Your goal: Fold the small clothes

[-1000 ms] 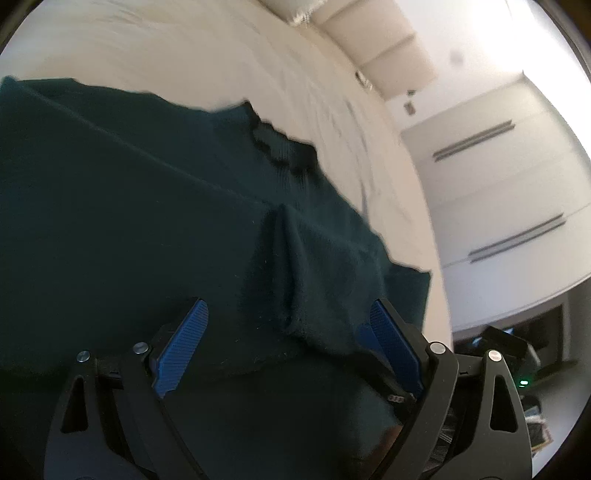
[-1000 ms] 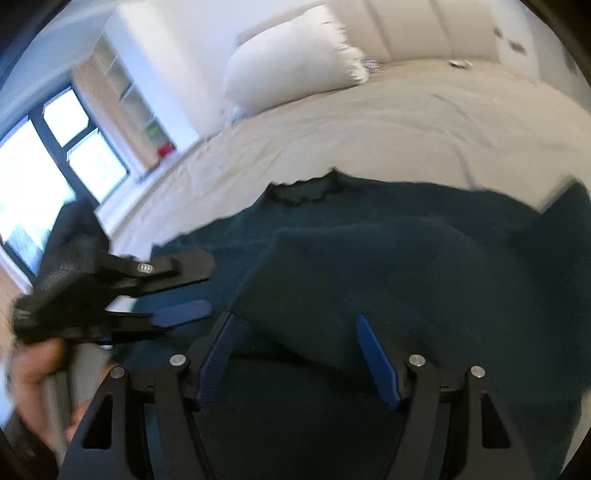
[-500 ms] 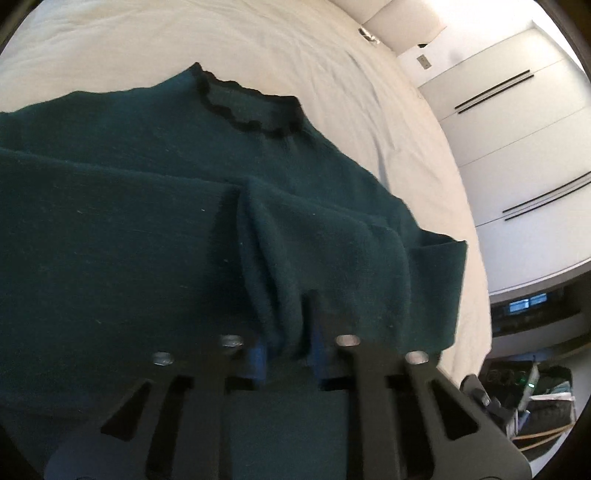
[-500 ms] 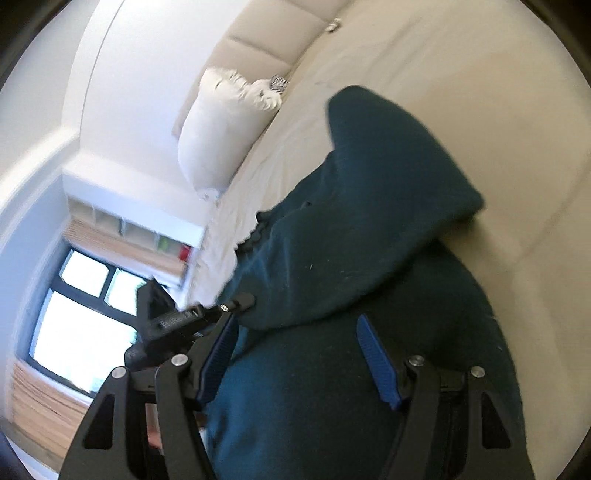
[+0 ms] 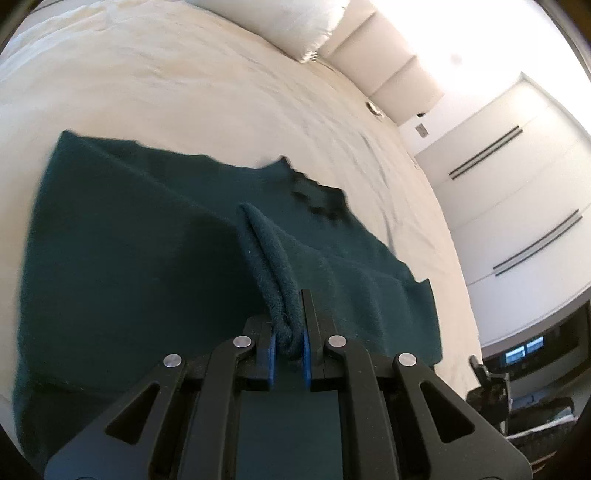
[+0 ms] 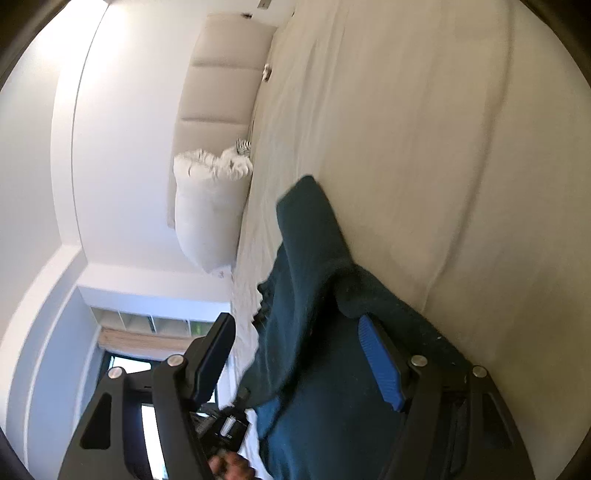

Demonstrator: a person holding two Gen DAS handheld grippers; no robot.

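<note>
One dark green sweater [image 5: 155, 258] lies on our cream bed [image 5: 184, 92]; our left gripper [image 5: 288, 343] pinches its raised fold, our right gripper [image 6: 295, 354] gapes, clamping nothing. One pillow [image 6: 207, 206], white wardrobes [image 5: 517, 192] beyond.

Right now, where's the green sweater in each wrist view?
Left wrist: green sweater fills the lower centre and left, a fold pinched in the left gripper.
Right wrist: lower centre, beside the open right gripper.
Shared landmark: white pillow.
</note>
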